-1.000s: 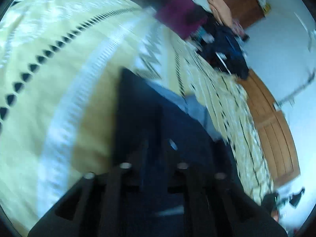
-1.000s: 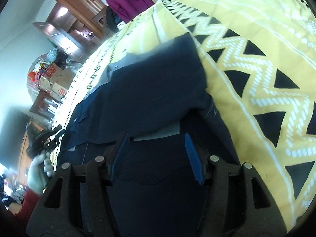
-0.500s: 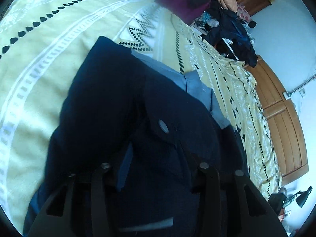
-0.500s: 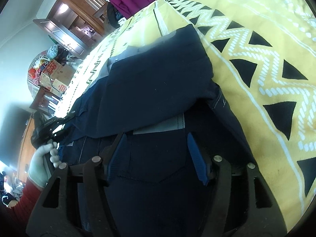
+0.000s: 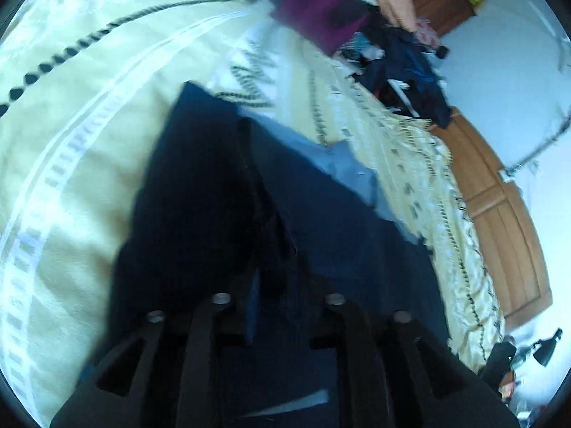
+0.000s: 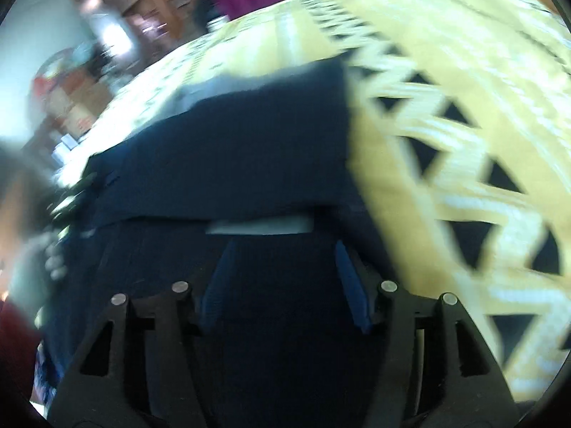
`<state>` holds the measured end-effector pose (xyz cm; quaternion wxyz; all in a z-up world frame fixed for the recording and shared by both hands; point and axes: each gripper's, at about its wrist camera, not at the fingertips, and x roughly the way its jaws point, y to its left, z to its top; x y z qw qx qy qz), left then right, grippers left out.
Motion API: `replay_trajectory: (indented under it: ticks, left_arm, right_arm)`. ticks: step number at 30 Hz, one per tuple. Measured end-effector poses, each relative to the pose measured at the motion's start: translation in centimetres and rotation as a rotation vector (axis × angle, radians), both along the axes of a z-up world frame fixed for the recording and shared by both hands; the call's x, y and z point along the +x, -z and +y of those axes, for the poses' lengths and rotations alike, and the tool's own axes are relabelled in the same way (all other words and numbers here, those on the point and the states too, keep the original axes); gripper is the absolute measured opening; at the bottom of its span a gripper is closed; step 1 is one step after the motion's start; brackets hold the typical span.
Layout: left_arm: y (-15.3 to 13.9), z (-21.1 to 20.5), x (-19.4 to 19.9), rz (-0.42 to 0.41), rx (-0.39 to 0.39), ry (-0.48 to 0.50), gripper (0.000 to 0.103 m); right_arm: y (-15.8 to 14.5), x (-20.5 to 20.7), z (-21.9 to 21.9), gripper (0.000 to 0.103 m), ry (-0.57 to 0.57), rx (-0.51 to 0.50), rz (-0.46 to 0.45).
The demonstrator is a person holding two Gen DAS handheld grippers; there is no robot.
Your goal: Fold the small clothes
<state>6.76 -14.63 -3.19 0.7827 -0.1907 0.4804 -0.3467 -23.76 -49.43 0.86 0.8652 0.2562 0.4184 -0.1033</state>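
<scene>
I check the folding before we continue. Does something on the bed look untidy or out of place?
Partly. The navy garment lies folded over itself on the yellow bedspread, but a pale lining strip pokes out under the folded edge. Both views are blurred, so finer faults cannot be judged.

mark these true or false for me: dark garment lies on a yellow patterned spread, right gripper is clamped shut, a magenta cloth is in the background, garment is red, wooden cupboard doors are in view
1. The dark navy fabric garment lies on the yellow patterned bedspread. True.
2. The right gripper is clamped shut. False: its blue-padded fingers stand apart, open over the cloth.
3. A magenta cloth lies beyond the bedspread. True.
4. The garment is red. False: it is dark navy with a lighter blue lining.
5. Wooden cupboard doors stand beside the bed. True.
</scene>
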Motion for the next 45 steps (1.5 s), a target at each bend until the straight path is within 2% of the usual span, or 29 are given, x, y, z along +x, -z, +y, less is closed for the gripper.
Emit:
replay_trajectory:
  ticks: [2, 4, 6, 8, 10, 12, 13, 15, 19, 20, 22, 24, 26, 27, 28, 29, 30, 31, 32, 33, 34, 35, 37, 38, 40, 41, 43, 45]
  left_arm:
    - [-0.4, -0.3, -0.1, -0.003, -0.016, 0.006, 0.026]
    - [-0.4, -0.5, -0.4, 0.002, -0.023, 0.007, 0.027]
    - [-0.2, -0.4, -0.6, 0.008, -0.023, 0.006, 0.027]
    - [-0.1, -0.1, -0.9, 0.020, -0.016, 0.008, 0.027]
    - [0.4, -0.1, -0.9, 0.038, -0.001, 0.023, 0.027]
    - [0.6, 0.0, -0.9, 0.035, 0.008, 0.025, 0.027]
    - [0.3, 0.1, -1.0, 0.034, 0.012, 0.021, 0.027]
    - [-1.0, 0.7, -1.6, 0.004, 0.040, 0.011, 0.027]
    - [-5.2, 2.4, -3.8, -0.160, 0.083, -0.027, 0.027]
    - [-6.2, 2.3, -3.9, -0.196, 0.095, -0.023, 0.027]
    - [-7.7, 1.2, -3.5, -0.243, 0.103, 0.005, 0.032]
    - [-8.4, -0.6, -3.1, -0.263, 0.100, 0.049, 0.032]
    - [-8.1, -3.4, -2.6, -0.252, 0.076, 0.140, 0.037]
    - [-7.1, -4.6, -2.0, -0.223, 0.064, 0.181, 0.040]
    - [-6.1, -5.2, -1.4, -0.197, 0.078, 0.191, 0.041]
    - [-4.6, -5.7, -0.8, -0.176, 0.132, 0.187, 0.041]
    - [-2.9, -6.1, -0.1, -0.149, 0.204, 0.179, 0.039]
    - [-0.9, -5.7, 0.7, -0.094, 0.241, 0.168, 0.026]
    - [0.0, -4.8, 1.2, -0.063, 0.215, 0.144, 0.019]
    - [0.0, -3.6, 1.8, -0.030, 0.183, 0.111, 0.016]
    - [-0.7, -3.3, 1.9, -0.039, 0.195, 0.101, 0.019]
    - [-1.8, -3.1, 1.7, -0.077, 0.197, 0.099, 0.025]
    - [-3.3, -3.5, 1.6, -0.123, 0.148, 0.152, 0.052]
    - [-3.5, -3.8, 1.7, -0.141, 0.164, 0.168, 0.055]
    - [-1.9, -4.5, 2.9, -0.134, 0.251, 0.182, 0.056]
    - [-0.2, -4.3, 3.6, -0.092, 0.257, 0.186, 0.054]
    - [-0.1, -3.2, 4.1, -0.064, 0.171, 0.168, 0.051]
    - [-0.9, -2.5, 3.6, -0.080, 0.215, 0.179, 0.050]
  right_arm:
    - [0.6, 1.2, -0.5, 0.060, 0.014, 0.035, 0.000]
    - [0.5, 1.7, -2.0, 0.049, 0.065, 0.063, -0.037]
    - [0.8, 0.8, -5.1, 0.015, 0.182, 0.123, -0.063]
    - [2.2, -0.9, -7.5, 0.012, 0.249, 0.197, -0.080]
    - [3.5, -1.7, -7.9, 0.009, 0.216, 0.274, -0.089]
    - [2.6, -1.8, -6.9, 0.019, 0.161, 0.258, -0.049]
    - [2.0, -1.9, -6.4, 0.033, 0.130, 0.246, -0.032]
    - [0.0, -2.6, -5.5, 0.047, 0.089, 0.233, -0.036]
    - [-3.4, -2.7, -4.8, 0.049, 0.070, 0.139, -0.121]
    - [-3.6, -2.1, -5.3, 0.049, 0.077, 0.136, -0.153]
    - [-3.1, -0.8, -5.7, 0.049, 0.096, 0.116, -0.151]
    - [-2.8, 1.2, -6.5, 0.049, 0.092, 0.129, -0.168]
    - [-1.7, 2.9, -7.0, 0.048, 0.065, 0.120, -0.157]
    - [-0.6, 3.6, -7.2, 0.049, 0.075, 0.099, -0.114]
    - [0.8, 4.0, -7.6, 0.048, 0.075, 0.126, -0.077]
    - [1.8, 4.3, -8.0, 0.047, 0.071, 0.155, -0.053]
    - [2.2, 3.8, -8.3, 0.041, 0.082, 0.163, -0.069]
    - [2.0, 3.4, -8.4, 0.041, 0.090, 0.164, -0.071]
    - [1.6, 3.4, -8.2, 0.041, 0.087, 0.145, -0.055]
    - [0.6, 3.4, -7.7, 0.045, 0.076, 0.091, -0.049]
    - [-0.1, 3.4, -7.2, 0.055, 0.058, 0.053, -0.062]
    - [-1.0, 3.6, -6.5, 0.059, 0.029, 0.026, -0.089]
    - [-1.1, 4.5, -5.9, 0.066, -0.022, 0.019, -0.112]
    - [-0.7, 5.1, -5.7, 0.068, -0.042, 0.023, -0.102]
    - [1.7, 6.3, -6.3, 0.072, -0.047, 0.054, -0.043]
    - [1.9, 6.2, -6.5, 0.072, -0.039, 0.057, -0.062]
    - [1.1, 6.1, -6.3, 0.071, -0.050, 0.028, -0.033]
    - [0.3, 5.0, -5.6, 0.072, -0.070, -0.019, -0.012]
